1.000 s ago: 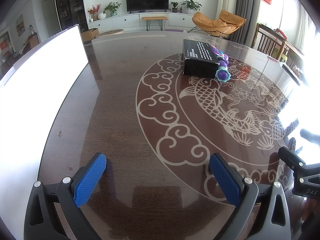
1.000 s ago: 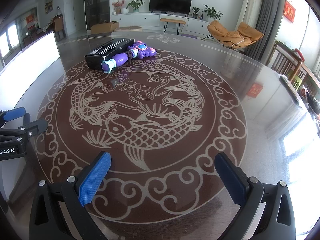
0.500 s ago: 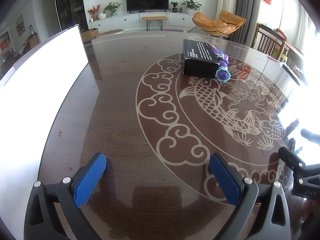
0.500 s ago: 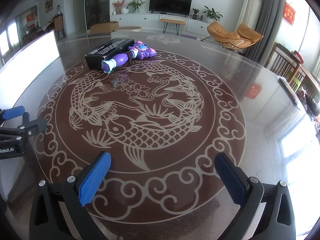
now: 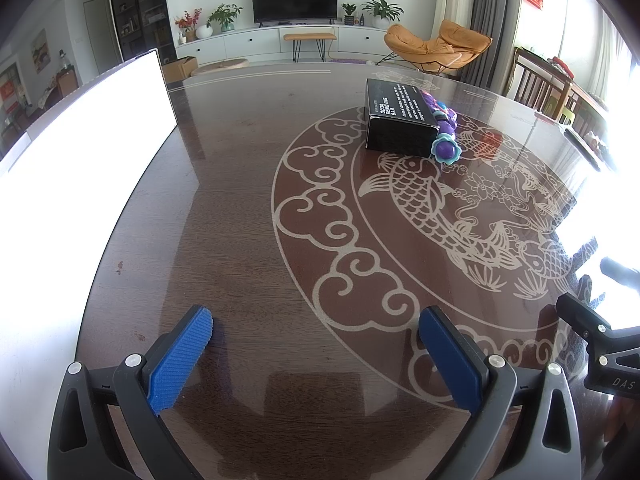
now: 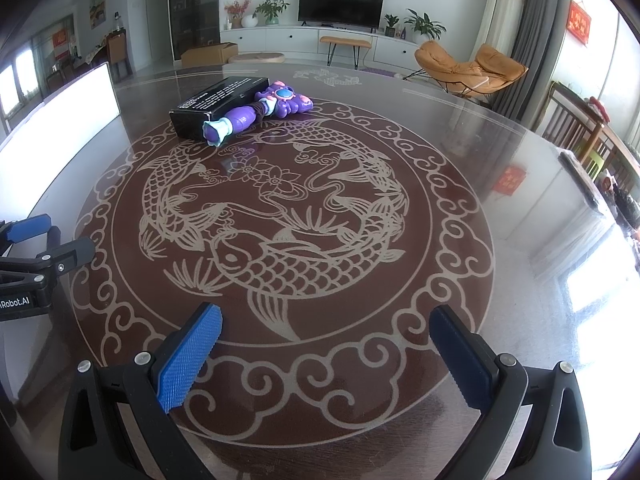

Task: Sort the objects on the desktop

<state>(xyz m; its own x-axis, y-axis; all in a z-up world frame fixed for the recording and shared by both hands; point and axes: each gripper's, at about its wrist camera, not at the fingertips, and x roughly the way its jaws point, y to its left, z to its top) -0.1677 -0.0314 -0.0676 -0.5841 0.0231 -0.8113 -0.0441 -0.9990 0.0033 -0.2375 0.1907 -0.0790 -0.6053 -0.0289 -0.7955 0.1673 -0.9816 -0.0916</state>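
A black rectangular box [image 5: 396, 120] with white lettering lies on the far part of the dark wooden table [image 5: 240, 220]. Beside it, touching its long side, lies a purple toy [image 5: 445, 136] with a flared teal tip. In the right wrist view the box [image 6: 218, 104] and the toy [image 6: 256, 112] sit at the far left of the carp pattern. My left gripper [image 5: 316, 328] is open over the near table edge, nothing between its blue pads. My right gripper [image 6: 326, 332] is open too and holds nothing. Both grippers are far from the objects.
A bright white panel [image 5: 80, 152] stands along the table's left side. The other gripper's frame [image 5: 596, 344] shows at the right edge of the left wrist view. Wooden chairs [image 6: 580, 132] stand beyond the table's far right edge; a living room lies behind.
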